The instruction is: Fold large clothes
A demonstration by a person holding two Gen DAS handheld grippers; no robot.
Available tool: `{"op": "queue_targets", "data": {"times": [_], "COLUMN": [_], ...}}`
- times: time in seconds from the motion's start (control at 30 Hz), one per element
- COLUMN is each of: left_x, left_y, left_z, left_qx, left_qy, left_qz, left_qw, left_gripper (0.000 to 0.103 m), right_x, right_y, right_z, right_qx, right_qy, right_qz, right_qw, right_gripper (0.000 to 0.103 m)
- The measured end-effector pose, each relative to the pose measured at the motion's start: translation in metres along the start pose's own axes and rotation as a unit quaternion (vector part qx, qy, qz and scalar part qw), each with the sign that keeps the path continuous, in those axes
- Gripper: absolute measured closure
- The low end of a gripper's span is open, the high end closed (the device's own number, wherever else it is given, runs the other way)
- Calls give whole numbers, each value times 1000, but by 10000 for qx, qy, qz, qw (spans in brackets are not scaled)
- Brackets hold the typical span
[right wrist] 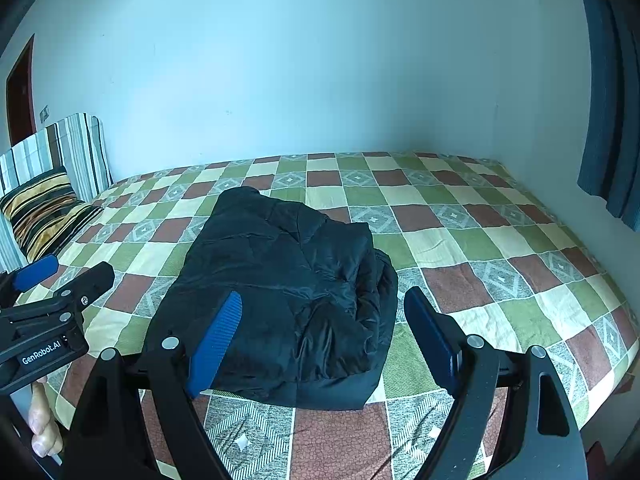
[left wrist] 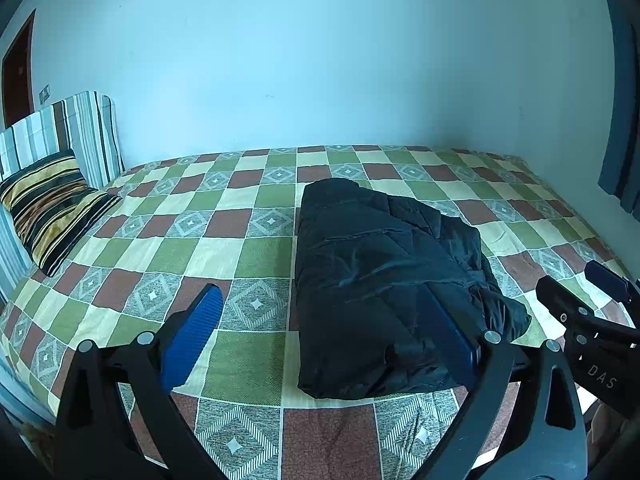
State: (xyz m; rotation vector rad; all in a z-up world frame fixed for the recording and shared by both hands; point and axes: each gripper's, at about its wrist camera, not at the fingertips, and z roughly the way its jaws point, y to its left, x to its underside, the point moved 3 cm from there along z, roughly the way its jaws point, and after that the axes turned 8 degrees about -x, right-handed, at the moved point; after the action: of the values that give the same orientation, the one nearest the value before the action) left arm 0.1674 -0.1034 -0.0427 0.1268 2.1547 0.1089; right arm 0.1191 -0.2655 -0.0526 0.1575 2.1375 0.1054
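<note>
A black padded jacket (left wrist: 380, 272) lies folded into a thick bundle on the checked bedspread (left wrist: 240, 240), close to the near edge of the bed. My left gripper (left wrist: 320, 292) hangs open just in front of it, its blue pads spread wide; the right pad overlaps the jacket's near right part in the picture. In the right wrist view the same jacket (right wrist: 288, 280) sits between and beyond the spread fingers of my right gripper (right wrist: 325, 296), which is open and grips nothing. Each gripper shows at the edge of the other's view: the right gripper (left wrist: 570, 276) and the left gripper (right wrist: 66, 276).
A striped pillow (left wrist: 52, 216) leans on a striped headboard cushion (left wrist: 80, 128) at the left. A pale wall runs behind the bed and a blue curtain (right wrist: 608, 120) hangs at the right. A person's hand (right wrist: 40, 432) shows at lower left.
</note>
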Motion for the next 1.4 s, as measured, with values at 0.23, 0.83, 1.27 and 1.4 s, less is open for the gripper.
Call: {"op": "queue_targets", "data": {"times": [0.23,0.83,1.27,1.4], "left_x": [0,0,1,2], "left_y": [-2,-2,-4,-4], "left_z": [-1,-2,-4,-4], "left_qx": [17,1,55,38], "left_qy": [-19,3,-20,-12], "left_qz": [25,88,103,112], "left_qw": [10000,10000,9999,9999], "left_gripper": [6,5,5,5], "right_x": [0,1,2,4], "right_y": [0,0,0,0], "right_z": [0,1,0,0], "right_qx": [1,5,12,12], "right_qy": [0,10,13,25], "right_qz": [7,-8,-43,-54], "right_qw": [10000,10000,10000,10000], "right_gripper": [21,21,21,21]}}
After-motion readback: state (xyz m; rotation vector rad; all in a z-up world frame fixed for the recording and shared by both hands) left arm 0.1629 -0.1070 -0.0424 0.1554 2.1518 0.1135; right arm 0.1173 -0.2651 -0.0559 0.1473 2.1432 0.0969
